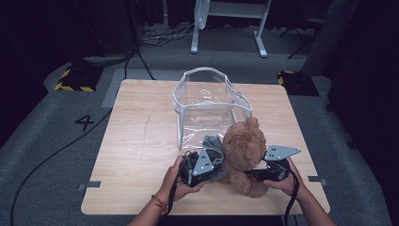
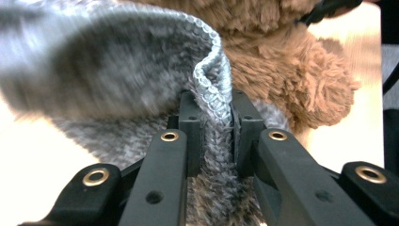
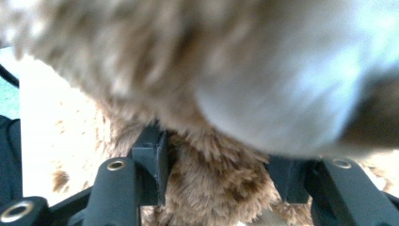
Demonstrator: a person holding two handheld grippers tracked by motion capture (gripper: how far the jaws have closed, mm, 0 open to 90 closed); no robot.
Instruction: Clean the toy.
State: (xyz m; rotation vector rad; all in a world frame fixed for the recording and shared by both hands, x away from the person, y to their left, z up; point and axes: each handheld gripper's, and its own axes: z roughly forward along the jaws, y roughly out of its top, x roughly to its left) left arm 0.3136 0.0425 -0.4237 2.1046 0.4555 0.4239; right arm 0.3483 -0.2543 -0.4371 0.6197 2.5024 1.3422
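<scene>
A brown teddy bear (image 1: 242, 146) sits upright on the wooden table (image 1: 131, 141), near its front edge. A grey knitted garment (image 1: 212, 143) lies bunched against the bear's left side. My left gripper (image 1: 217, 165) is shut on that garment; in the left gripper view its ribbed hem (image 2: 214, 94) is pinched between the jaws of the gripper (image 2: 216, 117), with the bear's fur (image 2: 291, 66) just behind. From the other side, my right gripper (image 1: 252, 175) has its jaws closed on the bear's lower body. In the right gripper view brown fur (image 3: 216, 188) is squeezed between the pads.
A clear plastic bag (image 1: 207, 103) with a white rim stands open just behind the bear, at the table's middle. Bare tabletop lies to the left. Cables and a white stand are on the floor beyond the table.
</scene>
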